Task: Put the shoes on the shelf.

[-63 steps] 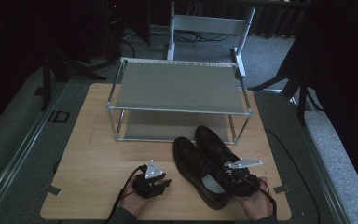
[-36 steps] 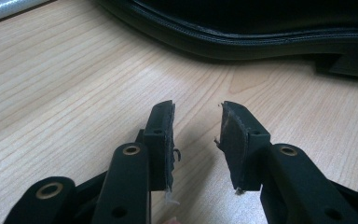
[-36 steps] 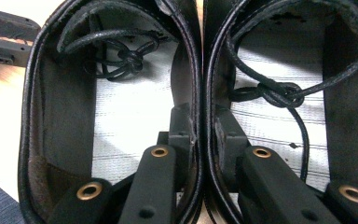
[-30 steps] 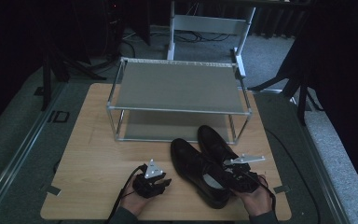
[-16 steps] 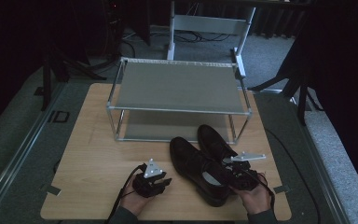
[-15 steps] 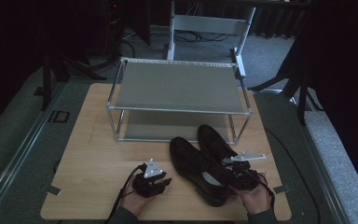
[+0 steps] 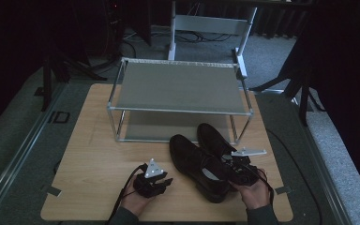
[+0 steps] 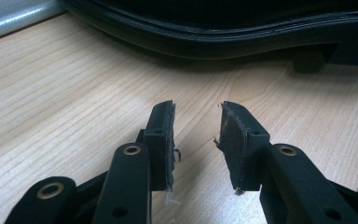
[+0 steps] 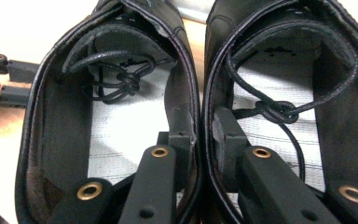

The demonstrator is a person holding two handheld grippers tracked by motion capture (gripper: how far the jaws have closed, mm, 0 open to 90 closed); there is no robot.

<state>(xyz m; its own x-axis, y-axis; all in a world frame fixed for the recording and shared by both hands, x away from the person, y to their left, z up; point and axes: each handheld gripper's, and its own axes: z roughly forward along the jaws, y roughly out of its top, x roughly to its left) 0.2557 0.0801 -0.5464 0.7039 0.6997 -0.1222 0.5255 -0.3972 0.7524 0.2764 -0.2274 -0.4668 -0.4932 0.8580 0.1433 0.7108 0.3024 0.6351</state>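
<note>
Shoes (image 9: 198,107) slid left, right gripper (image 9: 200,135) pinching both

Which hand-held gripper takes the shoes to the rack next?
Right hand-held gripper: it already pinches the inner walls of both black shoes together. Left hand-held gripper is open and empty beside them.

shoes (image 9: 196,93): toes cut off by top edge, beyond right tool (image 9: 201,135) | heels cut off below | left tool (image 9: 0,79): cropped at left edge
</note>
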